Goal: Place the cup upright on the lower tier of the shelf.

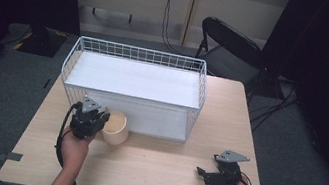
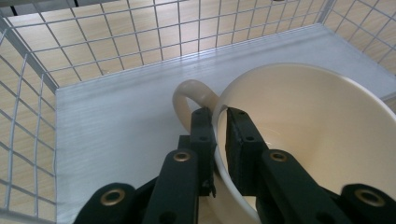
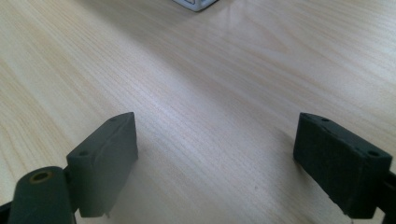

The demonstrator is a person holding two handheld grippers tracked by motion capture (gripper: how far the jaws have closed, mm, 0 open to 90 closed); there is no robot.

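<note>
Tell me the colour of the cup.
Cream; the cup shows best in the left gripper view.

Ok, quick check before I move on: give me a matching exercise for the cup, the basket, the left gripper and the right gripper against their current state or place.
Things:
1. cup
2. wire basket
3. left gripper
4. right gripper

States:
A. open above bare table
B. white, at the table's far middle
C. cream, pinched by its rim next to the handle
D. shut on a rim wall

Pairs: 1-C, 2-B, 3-D, 4-A
</note>
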